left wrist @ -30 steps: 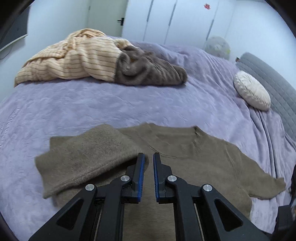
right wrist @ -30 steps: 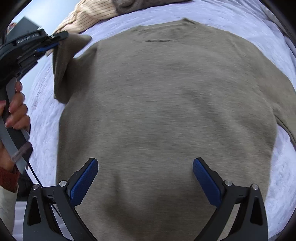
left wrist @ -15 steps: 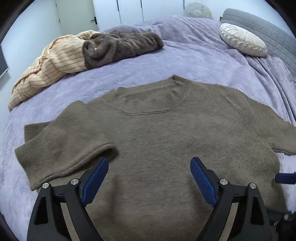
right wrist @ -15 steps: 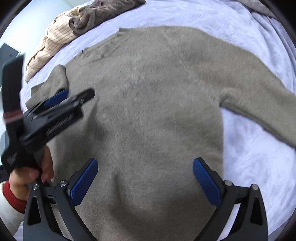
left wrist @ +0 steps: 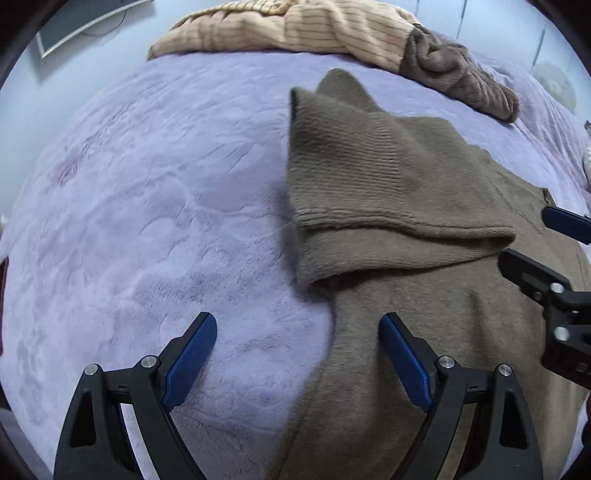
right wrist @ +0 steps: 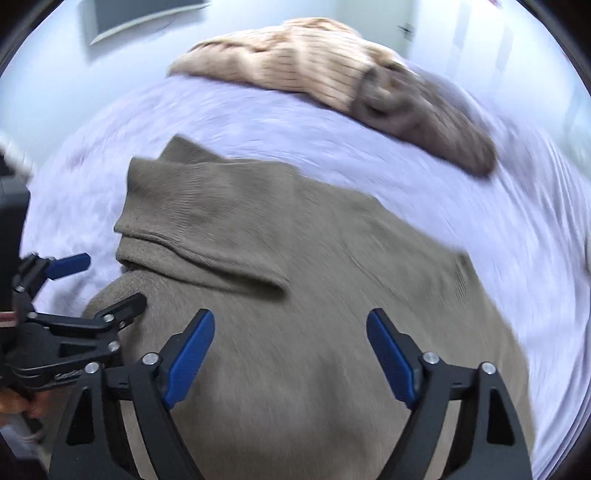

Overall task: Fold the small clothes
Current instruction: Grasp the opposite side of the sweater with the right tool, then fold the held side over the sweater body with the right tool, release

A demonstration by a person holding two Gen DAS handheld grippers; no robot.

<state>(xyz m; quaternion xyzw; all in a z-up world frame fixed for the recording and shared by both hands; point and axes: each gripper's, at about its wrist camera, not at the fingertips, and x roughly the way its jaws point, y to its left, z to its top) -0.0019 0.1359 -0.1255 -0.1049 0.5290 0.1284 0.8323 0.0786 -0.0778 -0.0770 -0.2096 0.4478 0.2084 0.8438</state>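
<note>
With one sleeve (left wrist: 388, 192) folded in, both grippers — left (left wrist: 297, 354) spread, right (right wrist: 290, 352) closing, empty — should pinch the sweater's (right wrist: 332, 295) side edge squarely.

The sweater (left wrist: 424, 314) lies flat on the bedspread (left wrist: 147, 221), one sleeve (left wrist: 369, 177) folded onto its body; behind it lies a clothes pile (left wrist: 332, 33).

Nothing here can be read. The only lettering in sight is a small embossed mark along the side of the left gripper (right wrist: 70, 275), seen from the right wrist view, too small and smeared to make out. The brown sweater (left wrist: 424, 332) shows no tag or print, the striped beige garment (left wrist: 295, 29) carries only its stripes, and the purple bedspread (left wrist: 147, 203) is plain. The dark screen on the wall (right wrist: 144, 14) is blank.
</note>
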